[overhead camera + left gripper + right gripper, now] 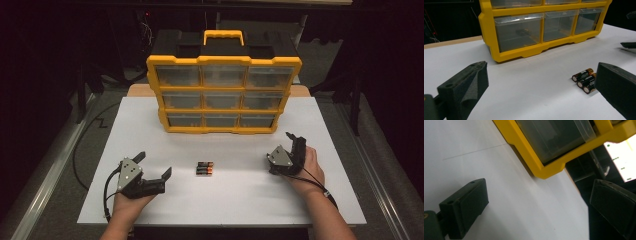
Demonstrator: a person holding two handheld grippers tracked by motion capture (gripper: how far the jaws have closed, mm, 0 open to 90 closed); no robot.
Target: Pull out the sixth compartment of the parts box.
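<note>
So my left gripper (154, 165) is sitting low on the white table (240, 200), jaws spread wide with nothing in them. The three small black-and-copper batteries (204, 168) lie side by side just ahead, near my right jaw. My right gripper (295, 141) is well off to the other side, jaws released too. Further back stands the yellow organizer with clear plastic drawers (223, 95).

Yellow organizer (223, 95), black-and-copper batteries (204, 168), white table (150, 145)
</note>
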